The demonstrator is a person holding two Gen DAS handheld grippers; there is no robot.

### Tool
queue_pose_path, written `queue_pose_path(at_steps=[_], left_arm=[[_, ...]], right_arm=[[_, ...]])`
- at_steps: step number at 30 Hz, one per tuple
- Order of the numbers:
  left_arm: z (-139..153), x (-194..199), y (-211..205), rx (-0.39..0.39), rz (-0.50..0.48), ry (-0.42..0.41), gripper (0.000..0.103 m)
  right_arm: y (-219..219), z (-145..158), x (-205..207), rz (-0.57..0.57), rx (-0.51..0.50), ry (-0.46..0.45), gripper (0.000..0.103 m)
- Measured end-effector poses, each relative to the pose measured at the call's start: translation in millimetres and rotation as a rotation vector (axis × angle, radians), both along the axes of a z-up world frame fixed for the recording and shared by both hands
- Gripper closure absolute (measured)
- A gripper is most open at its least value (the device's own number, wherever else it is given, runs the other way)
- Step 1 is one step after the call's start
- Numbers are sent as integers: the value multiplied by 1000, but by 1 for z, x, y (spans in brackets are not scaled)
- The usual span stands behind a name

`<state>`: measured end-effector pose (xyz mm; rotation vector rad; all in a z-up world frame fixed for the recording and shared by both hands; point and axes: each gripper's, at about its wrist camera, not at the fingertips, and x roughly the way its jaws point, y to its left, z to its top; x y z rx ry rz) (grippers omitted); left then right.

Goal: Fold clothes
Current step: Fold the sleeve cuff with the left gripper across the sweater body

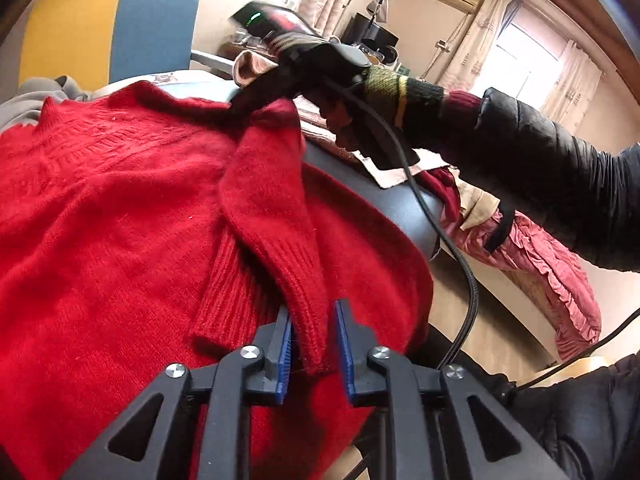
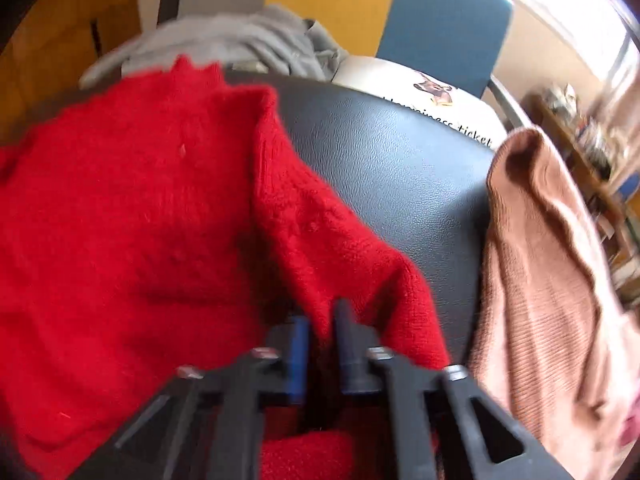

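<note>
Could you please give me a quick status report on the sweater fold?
Left gripper pinching sleeve cuff. Right gripper clamped on red sweater. Tan garment alongside, clear of the fold.

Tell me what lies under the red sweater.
The red sweater lies on a black padded surface, visible past its edge. Whatever else sits beneath the knit is covered.

The sweater [image 1: 120,200] lies on the table [image 1: 400,204], its sleeve [image 1: 272,208] across its body. Another garment [image 2: 540,260] lies at three o'clock from it. A chair [image 2: 440,20] stands behind the table at one o'clock.
</note>
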<state>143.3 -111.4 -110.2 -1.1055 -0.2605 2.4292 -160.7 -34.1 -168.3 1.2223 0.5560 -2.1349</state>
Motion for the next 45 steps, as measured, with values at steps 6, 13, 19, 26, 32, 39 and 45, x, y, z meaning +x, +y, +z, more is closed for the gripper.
queue_pose_path(at_steps=[6, 13, 19, 26, 32, 39, 45], left_arm=[[3, -8, 0, -36, 36, -9, 97], [55, 9, -73, 77, 171, 93, 97], [93, 47, -112, 42, 226, 161, 97], [52, 39, -121, 18, 338, 30, 97], [24, 32, -130, 15, 421, -55, 97], [29, 30, -150, 22, 454, -41, 97], [26, 20, -160, 22, 463, -74, 97]], right_arm=[[58, 31, -30, -170, -541, -273, 98], [96, 51, -44, -274, -867, -341, 98], [108, 33, -62, -393, -826, -311, 98], [83, 34, -39, -243, -736, -292, 88], [56, 30, -8, -124, -573, -292, 72], [40, 7, -17, -145, -605, -389, 57], [-20, 28, -7, 53, -282, -57, 40]])
